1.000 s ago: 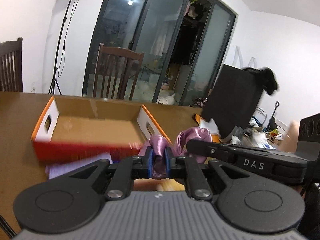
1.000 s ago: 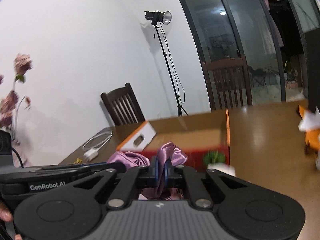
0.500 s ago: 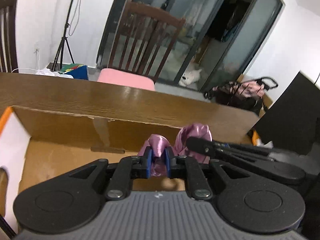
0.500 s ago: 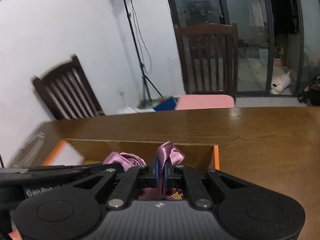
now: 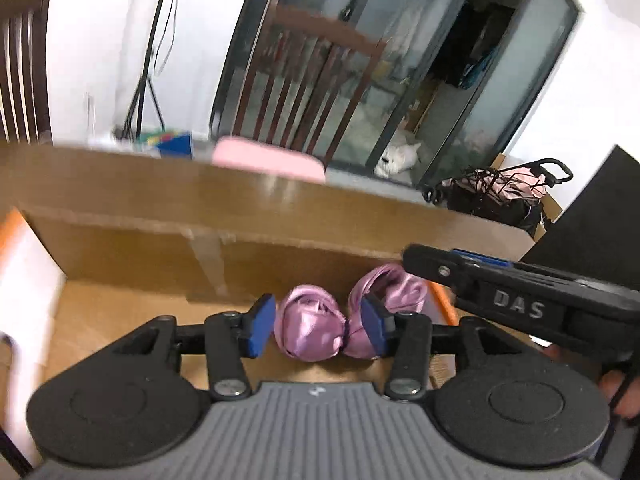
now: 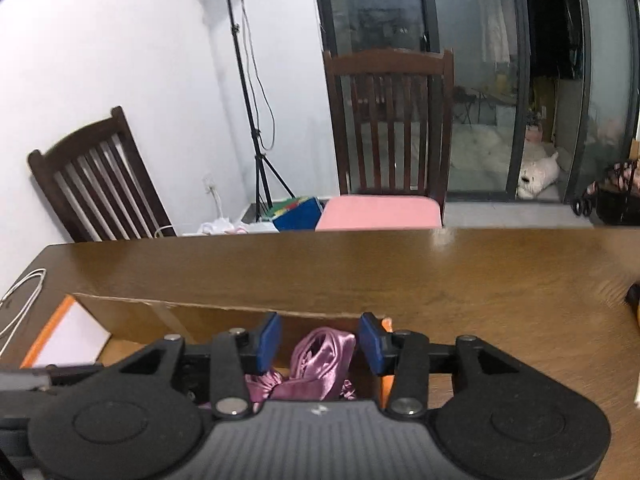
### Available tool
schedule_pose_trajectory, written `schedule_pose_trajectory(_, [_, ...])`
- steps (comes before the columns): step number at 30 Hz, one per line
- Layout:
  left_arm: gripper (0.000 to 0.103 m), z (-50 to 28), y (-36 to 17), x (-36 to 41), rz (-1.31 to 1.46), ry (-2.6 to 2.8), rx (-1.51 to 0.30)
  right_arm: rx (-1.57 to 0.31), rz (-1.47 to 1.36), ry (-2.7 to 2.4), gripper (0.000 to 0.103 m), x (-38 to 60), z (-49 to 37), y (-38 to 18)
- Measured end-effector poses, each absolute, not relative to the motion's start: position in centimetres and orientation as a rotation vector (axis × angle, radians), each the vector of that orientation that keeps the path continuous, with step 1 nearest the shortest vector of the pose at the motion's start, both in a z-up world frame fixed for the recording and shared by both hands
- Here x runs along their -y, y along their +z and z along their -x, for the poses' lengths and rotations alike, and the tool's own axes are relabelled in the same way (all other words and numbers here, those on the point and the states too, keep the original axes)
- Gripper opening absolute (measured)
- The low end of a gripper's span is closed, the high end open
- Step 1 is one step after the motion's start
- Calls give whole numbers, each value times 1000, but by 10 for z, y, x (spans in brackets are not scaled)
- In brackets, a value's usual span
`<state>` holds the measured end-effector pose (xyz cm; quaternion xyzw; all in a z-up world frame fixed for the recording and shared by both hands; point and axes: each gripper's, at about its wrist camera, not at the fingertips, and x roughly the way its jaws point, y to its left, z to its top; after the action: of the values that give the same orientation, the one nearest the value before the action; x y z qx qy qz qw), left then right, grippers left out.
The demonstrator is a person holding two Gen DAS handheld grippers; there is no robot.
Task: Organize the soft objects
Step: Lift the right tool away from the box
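Observation:
A pink satin cloth (image 5: pixel 316 330) lies bunched inside an open cardboard box (image 5: pixel 120 256) with orange edges, near its right end. My left gripper (image 5: pixel 316 324) is open, its blue pads on either side of the cloth without pressing it. My right gripper (image 6: pixel 318 342) is open too, above the same cloth (image 6: pixel 320 364) in the box (image 6: pixel 132 316). The right gripper's body also shows in the left wrist view (image 5: pixel 520 304), at the right, over the box's end.
The box sits on a brown wooden table (image 6: pixel 440 276). Wooden chairs (image 6: pixel 392 128) stand beyond the far edge, one with a pink seat cushion. A white cable (image 6: pixel 20 296) lies on the table at the left. A light stand (image 6: pixel 248 92) stands by the wall.
Both grippers were shut on the pink cloth and carried it over the box. Now both have opened and the cloth rests inside the box.

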<state>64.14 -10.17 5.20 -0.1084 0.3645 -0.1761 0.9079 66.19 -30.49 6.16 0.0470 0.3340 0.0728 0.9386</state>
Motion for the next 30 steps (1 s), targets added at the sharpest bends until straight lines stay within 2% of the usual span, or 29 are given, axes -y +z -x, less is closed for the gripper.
schedule_pose_trajectory(2, [59, -625, 73, 93, 207, -343, -718, -657, -90, 156, 48, 309, -644, 81])
schedule_pose_trajectory(6, [84, -572, 114, 71, 94, -226, -637, -598, -79, 158, 55, 319, -597, 124])
schedule_pose_trajectory(9, [89, -522, 137, 55, 6, -153, -568, -564, -40, 153, 66, 325, -557, 152])
schedule_pose_trajectory(12, [97, -466, 152, 36, -11, -146, -493, -525, -18, 169, 72, 329, -511, 170])
schedule_pose_trajectory(13, [98, -444, 154, 31, -15, -146, -468, -506, -18, 176, 80, 329, -496, 174])
schedule_pose_trajectory(15, [99, -404, 156, 24, -44, -143, -425, -464, -6, 179, 86, 328, -459, 180])
schedule_pose_trajectory(21, [103, -287, 154, 12, -81, -120, -281, -343, 47, 224, 91, 311, -349, 176])
schedule_pose_trajectory(27, [103, -172, 120, 7, -77, -130, -141, -242, 87, 295, 103, 290, -236, 143])
schedule_pose_trajectory(30, [103, -131, 98, 5, -57, -135, -133, -203, 119, 305, 103, 279, -187, 121])
